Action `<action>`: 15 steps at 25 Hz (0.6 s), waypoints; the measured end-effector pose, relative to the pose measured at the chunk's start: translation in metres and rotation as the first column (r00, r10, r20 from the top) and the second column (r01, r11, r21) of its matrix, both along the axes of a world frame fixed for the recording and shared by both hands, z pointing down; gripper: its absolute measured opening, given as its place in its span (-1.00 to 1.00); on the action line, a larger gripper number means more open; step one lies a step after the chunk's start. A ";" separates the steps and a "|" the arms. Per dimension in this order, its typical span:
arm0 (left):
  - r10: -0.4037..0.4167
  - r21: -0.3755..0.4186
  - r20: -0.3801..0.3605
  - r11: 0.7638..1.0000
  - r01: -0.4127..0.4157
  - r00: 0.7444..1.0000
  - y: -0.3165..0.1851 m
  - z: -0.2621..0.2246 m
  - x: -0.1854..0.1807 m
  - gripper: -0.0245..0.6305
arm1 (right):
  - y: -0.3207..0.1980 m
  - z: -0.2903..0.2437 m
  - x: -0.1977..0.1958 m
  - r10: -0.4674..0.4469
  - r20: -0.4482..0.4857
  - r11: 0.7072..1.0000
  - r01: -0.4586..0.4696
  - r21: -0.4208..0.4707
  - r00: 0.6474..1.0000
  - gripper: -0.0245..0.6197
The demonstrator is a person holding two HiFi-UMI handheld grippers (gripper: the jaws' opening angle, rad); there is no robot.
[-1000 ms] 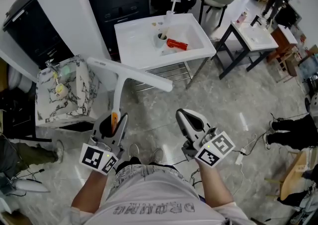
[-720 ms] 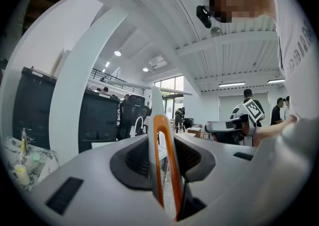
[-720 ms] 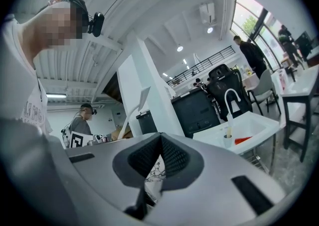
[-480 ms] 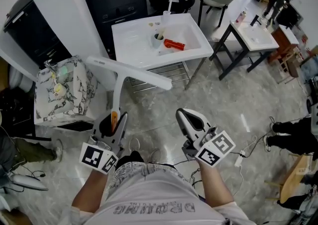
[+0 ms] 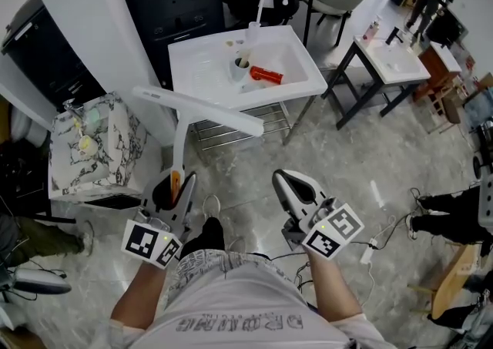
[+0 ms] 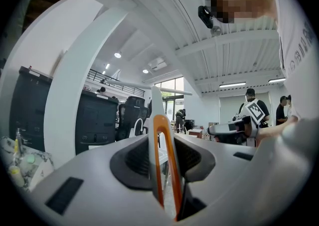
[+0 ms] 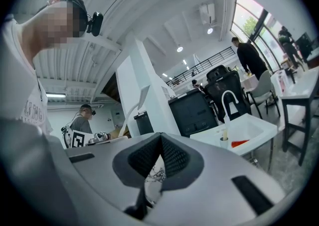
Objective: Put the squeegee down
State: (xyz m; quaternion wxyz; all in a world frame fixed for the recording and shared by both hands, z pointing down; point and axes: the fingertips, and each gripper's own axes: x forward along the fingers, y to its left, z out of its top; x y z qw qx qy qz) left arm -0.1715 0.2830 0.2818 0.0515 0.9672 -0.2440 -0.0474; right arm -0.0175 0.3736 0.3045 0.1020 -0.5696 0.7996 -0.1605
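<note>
A white squeegee (image 5: 196,111) with a long blade and a slim handle stands out ahead of my left gripper (image 5: 176,182). The left gripper is shut on the squeegee's orange-looped handle end (image 6: 163,155), which shows between the jaws in the left gripper view. The blade hangs in the air in front of the white sink unit (image 5: 204,70), touching nothing. My right gripper (image 5: 283,178) is held level beside the left one; its jaws meet with nothing between them (image 7: 160,142).
The sink unit holds a cup (image 5: 239,68) and a red object (image 5: 265,75), with a wire rack beneath. A marble-patterned cabinet (image 5: 108,155) stands at left by a white pillar (image 5: 92,24). A black-legged table (image 5: 389,62) is at right. Cables and people's feet lie around the floor.
The sink and cabinet have slid a little left and up in the head view as the person steps. Both grippers keep their pose, the squeegee still gripped.
</note>
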 end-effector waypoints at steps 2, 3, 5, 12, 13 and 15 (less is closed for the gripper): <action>-0.004 -0.001 -0.002 1.000 0.004 1.000 -0.005 0.001 0.004 -0.56 | -0.005 0.001 0.004 -0.005 -0.003 1.000 0.005 -0.001 1.000 -0.90; -0.006 -0.001 -0.003 1.000 0.006 1.000 -0.008 0.002 0.006 -0.56 | -0.007 0.002 0.005 -0.006 -0.004 1.000 0.006 -0.002 1.000 -0.90; -0.007 -0.002 -0.005 1.000 0.007 1.000 -0.013 0.003 0.009 -0.56 | -0.012 0.003 0.009 -0.006 -0.005 1.000 0.006 -0.004 1.000 -0.90; -0.001 -0.009 -0.001 1.000 0.001 1.000 -0.037 0.011 0.024 -0.56 | -0.037 0.011 0.023 -0.002 -0.005 1.000 0.002 -0.009 1.000 -0.90; 0.001 -0.012 0.001 1.000 -0.001 1.000 -0.042 0.013 0.026 -0.56 | -0.042 0.012 0.025 -0.001 -0.003 1.000 0.001 -0.013 1.000 -0.90; 0.005 -0.017 0.005 1.000 -0.005 1.000 -0.054 0.016 0.030 -0.56 | -0.053 0.015 0.028 0.001 0.001 1.000 -0.001 -0.019 1.000 -0.90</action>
